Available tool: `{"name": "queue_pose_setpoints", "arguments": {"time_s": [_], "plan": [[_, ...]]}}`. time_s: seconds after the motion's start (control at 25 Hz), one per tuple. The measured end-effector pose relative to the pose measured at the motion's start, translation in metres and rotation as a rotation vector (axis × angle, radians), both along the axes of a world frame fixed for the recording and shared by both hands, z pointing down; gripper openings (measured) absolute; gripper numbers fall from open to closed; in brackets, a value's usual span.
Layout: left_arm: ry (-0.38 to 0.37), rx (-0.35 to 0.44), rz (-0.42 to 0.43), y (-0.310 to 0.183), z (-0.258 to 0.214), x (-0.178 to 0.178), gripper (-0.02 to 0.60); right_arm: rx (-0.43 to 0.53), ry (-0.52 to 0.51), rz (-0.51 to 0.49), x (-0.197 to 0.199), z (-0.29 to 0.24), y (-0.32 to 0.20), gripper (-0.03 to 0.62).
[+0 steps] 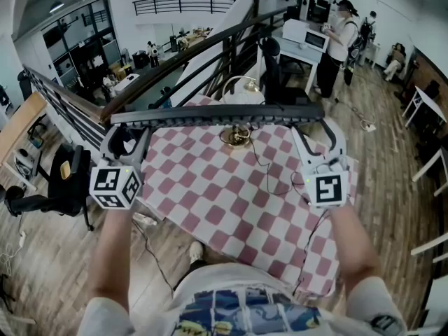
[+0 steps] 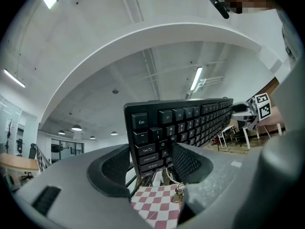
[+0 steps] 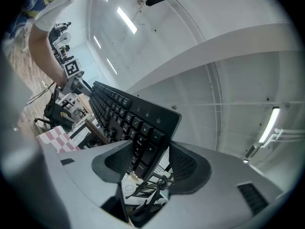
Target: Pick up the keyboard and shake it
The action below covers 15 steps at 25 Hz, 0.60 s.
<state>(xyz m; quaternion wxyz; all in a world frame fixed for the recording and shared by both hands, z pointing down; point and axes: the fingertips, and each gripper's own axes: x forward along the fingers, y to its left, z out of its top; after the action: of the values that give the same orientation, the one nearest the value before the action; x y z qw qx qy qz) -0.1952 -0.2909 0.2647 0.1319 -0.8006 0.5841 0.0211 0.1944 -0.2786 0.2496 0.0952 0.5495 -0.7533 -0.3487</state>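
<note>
The keyboard (image 1: 217,113) is held at frame centre above the checkered worktop (image 1: 231,194), clamped at its ends by the left gripper (image 1: 131,135) and right gripper (image 1: 316,133). A railing (image 1: 175,58) is seen behind it, a person (image 1: 341,40) at upper right.

Table (image 1: 231,194) under a pink-and-white checked cloth, small brassy object (image 1: 236,137) near its far edge, thin dark cable (image 1: 266,168) across it, dark railing (image 1: 189,54) beyond, black chair (image 1: 66,177) at left, person (image 1: 336,44) standing beside a white microwave (image 1: 306,37)
</note>
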Motion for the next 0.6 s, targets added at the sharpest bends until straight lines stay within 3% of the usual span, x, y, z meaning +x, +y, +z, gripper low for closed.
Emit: {"name": "queue_pose_setpoints", "arguments": {"time_s": [0.6], "plan": [[-0.003, -0.009, -0.001, -0.0038, 0.0027, 0.0031, 0.27, -0.004, 0.001, -0.001, 0.004, 0.0041, -0.0032, 0.235]]}}
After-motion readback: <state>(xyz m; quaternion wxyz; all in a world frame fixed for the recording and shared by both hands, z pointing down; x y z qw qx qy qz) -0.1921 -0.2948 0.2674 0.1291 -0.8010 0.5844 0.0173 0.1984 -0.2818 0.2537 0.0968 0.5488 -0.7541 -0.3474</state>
